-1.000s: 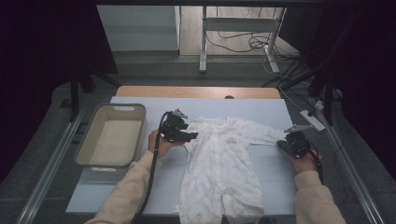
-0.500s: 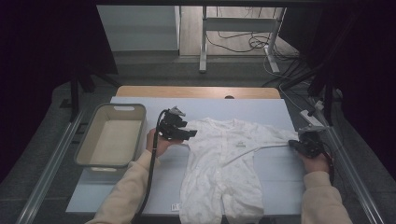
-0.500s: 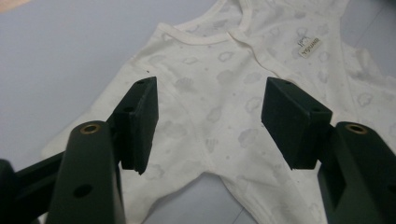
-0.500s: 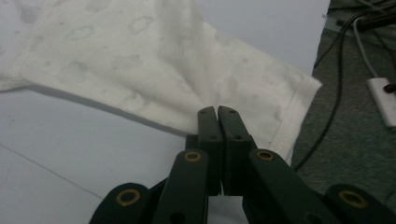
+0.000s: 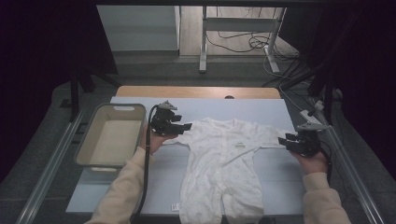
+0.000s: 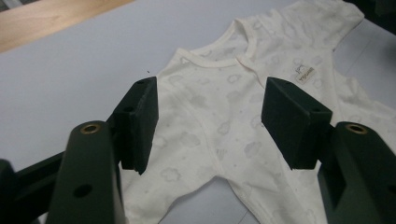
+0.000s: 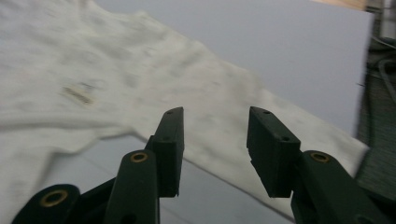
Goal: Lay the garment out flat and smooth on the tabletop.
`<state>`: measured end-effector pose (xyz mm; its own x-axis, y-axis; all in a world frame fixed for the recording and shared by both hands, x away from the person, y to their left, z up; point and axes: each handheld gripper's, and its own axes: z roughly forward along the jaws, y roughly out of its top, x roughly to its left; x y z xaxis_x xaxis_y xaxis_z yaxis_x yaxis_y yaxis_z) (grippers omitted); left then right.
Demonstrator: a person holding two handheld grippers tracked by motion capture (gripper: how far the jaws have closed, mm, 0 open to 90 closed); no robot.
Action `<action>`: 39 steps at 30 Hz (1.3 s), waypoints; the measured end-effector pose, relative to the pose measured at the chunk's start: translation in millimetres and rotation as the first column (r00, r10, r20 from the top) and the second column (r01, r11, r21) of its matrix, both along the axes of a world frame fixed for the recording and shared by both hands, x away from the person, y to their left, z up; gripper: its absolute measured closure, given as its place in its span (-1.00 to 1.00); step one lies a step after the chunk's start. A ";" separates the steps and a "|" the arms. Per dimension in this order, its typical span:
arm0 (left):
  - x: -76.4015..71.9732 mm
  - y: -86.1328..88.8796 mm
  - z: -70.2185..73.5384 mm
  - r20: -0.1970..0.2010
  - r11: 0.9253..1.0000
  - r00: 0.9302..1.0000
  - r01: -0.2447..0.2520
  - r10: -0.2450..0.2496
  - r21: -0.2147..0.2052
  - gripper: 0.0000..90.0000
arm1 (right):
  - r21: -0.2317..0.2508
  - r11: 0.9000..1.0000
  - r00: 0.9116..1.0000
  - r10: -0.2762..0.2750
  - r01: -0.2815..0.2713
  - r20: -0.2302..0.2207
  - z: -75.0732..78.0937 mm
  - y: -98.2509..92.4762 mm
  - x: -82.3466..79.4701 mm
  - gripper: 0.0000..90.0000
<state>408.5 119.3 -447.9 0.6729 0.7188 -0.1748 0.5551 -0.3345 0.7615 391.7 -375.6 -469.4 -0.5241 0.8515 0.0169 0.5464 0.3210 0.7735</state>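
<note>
grey bin (image 5: 88, 154) sat at the far left of the pale blue surface (image 5: 243, 107), nothing visible in it. just right of the bin, the left claw (image 5: 186, 127) was held up off the surface in the person's left hand (image 5: 156, 142), its tips over the left sleeve of the white baby onesie (image 5: 224, 163); in the left gripper view the jaws stood wide apart with nothing between the pads, so released, and the onesie (image 6: 224, 126) lay flat below them with its neckline and small chest label visible. the onesie was spread face-up across the middle of the surface, sleeves out to both sides, legs running toward the near edge, faint cloud print on the fabric. at the right, the right claw (image 5: 286, 141) was in the right hand (image 5: 312, 161), tips at the end of the right sleeve near the surface's right edge. its jaws had just been opening; in the right gripper view they stood apart with a clear gap, nothing clamped, and the sleeve of the onesie (image 7: 196, 84) lay on the surface beyond and under them, blurred. couldn't tell whether a tip brushed the cloth. beige sleeves on both forearms came in from the bottom edge.
</note>
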 end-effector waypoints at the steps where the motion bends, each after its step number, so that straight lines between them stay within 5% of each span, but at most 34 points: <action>1: -0.5 1.9 1.8 0.005 1.000 1.000 -0.004 0.004 -0.001 -0.18 | 0.034 0.999 1.000 0.018 -0.018 -0.006 0.8 3.2 -2.8 0.24; 12: -2.8 12.5 8.5 0.008 1.000 1.000 -0.019 0.019 -0.020 -0.18 | 0.055 0.988 0.989 0.144 -0.142 -0.028 6.9 48.2 -34.5 0.20; 21: -4.1 10.3 8.2 0.005 1.000 1.000 -0.015 0.015 -0.015 -0.20 | -0.016 0.980 0.970 0.192 -0.197 -0.149 -26.3 77.6 -41.1 0.20; 27: -4.6 10.2 8.1 0.007 1.000 1.000 -0.016 0.016 -0.014 -0.20 | -0.046 0.971 0.958 0.221 -0.233 -0.182 -35.8 89.2 -46.8 0.23; 30: -4.8 9.4 7.5 0.004 1.000 1.000 -0.014 0.014 -0.011 -0.20 | -0.070 0.970 0.955 0.216 -0.234 -0.202 -38.2 90.7 -48.2 0.37; 34: -4.9 9.1 7.6 0.006 1.000 1.000 -0.013 0.013 -0.012 -0.20 | -0.131 0.951 0.947 0.253 -0.281 -0.196 -40.2 94.3 -52.9 0.74; 36: -4.9 9.3 7.6 0.005 1.000 1.000 -0.013 0.013 -0.013 -0.20 | -0.121 0.949 0.943 0.262 -0.290 -0.204 -40.1 93.6 -53.6 0.94; 39: -5.5 9.3 7.8 0.005 1.000 1.000 -0.012 0.012 -0.016 -0.20 | -0.129 0.945 0.939 0.270 -0.301 -0.213 -38.9 93.3 -56.2 0.98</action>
<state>403.0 128.6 -440.1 0.6648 0.7243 -0.1828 0.5554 -0.3155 0.7694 335.5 -282.3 -508.3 -0.7455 0.6662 0.0183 0.5455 0.5942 0.5911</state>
